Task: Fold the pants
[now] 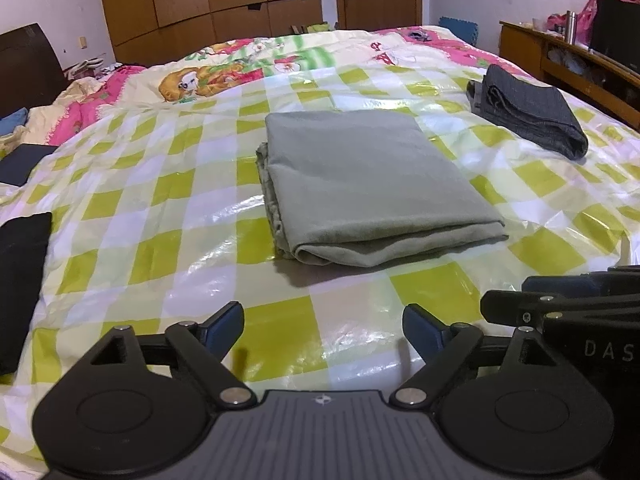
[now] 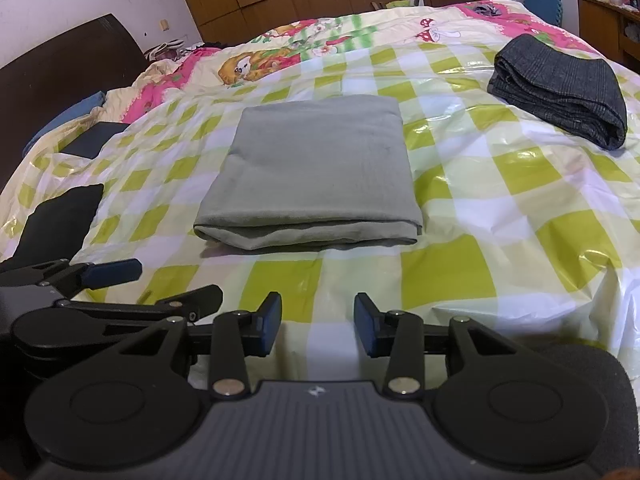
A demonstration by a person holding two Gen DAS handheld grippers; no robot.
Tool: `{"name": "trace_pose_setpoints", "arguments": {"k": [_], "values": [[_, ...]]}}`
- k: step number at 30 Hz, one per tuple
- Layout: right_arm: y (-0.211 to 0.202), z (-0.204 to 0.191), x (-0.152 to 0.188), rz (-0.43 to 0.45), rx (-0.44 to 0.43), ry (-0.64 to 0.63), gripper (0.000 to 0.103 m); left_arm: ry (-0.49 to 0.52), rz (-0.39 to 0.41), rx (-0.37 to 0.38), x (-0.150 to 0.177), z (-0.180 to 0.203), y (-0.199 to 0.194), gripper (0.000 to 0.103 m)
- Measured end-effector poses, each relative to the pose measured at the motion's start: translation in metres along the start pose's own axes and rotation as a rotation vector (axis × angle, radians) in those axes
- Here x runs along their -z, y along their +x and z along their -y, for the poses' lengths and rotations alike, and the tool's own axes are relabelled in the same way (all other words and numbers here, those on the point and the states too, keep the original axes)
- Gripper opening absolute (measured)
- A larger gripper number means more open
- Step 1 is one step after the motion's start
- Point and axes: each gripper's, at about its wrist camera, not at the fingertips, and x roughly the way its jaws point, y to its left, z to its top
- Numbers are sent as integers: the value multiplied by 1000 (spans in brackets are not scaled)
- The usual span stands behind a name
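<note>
Lying flat near the middle of a bed, the grey-green pants (image 1: 372, 184) are folded into a thick, neat rectangle on a shiny green-and-white checked plastic sheet (image 1: 280, 344). Every place below is given from these pants. They look soft, light and floppy, with several layers stacked at the rounded near edge and loose layer ends showing along their left side; on the slick plastic the bundle would probably slide rather than stay put if pushed. A sensible hold, if one is still needed, would be at the near folded edge or a near corner, pinching all layers together so the stack does not fan apart. The folding looks finished or nearly so. Just short of the near edge, the left gripper (image 1: 324, 330) hovers over the sheet, tilted downward toward the cloth, its blue-padded tongs spread wide with nothing between them. Beside it, also short of the near edge and angled down the same way, the right gripper (image 2: 318, 322) has its tongs apart by a narrower gap, likewise empty and touching no fabric. Far to the right and beyond the pants lies a folded dark grey garment (image 2: 560, 92). To the left, near the bed's edge, lies a black cloth (image 1: 20, 280). Farther back, past the pants, a cartoon-printed quilt (image 1: 224, 68) covers the bed.
</note>
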Motion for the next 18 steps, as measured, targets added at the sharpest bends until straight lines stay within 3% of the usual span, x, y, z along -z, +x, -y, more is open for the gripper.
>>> {"name": "trace_pose_setpoints", "arguments": {"k": [18], "values": [[0, 0, 0, -1, 1, -2, 42, -19, 16, -35, -1, -2, -3, 103]]}}
